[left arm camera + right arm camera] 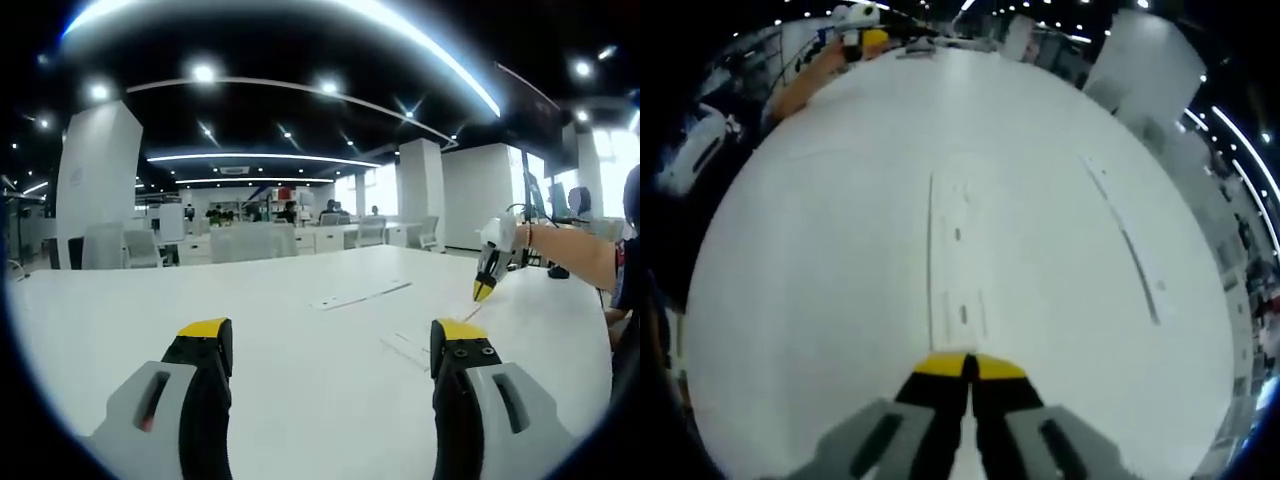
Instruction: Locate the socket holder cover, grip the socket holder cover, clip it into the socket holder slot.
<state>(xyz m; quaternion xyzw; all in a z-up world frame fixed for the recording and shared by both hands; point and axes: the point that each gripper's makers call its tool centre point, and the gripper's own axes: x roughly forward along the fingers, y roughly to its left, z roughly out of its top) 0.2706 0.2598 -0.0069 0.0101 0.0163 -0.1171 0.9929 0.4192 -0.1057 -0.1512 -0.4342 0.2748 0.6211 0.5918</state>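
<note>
White table (150,310): broad, flat, plain top. Beyond its far edge, a row of pale chairs (245,242) and desks. Behind these, seated people (288,211), small and indistinct. White square pillars (97,185) stand left and right of the table. Above, a dark ceiling with curved light strips (260,158) and spotlights.

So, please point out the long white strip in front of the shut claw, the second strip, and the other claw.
long white strip (958,255), right gripper view, its middle.
second strip (1127,243), right gripper view, mid-length.
left claw (332,345), left gripper view, between its tips.
</note>
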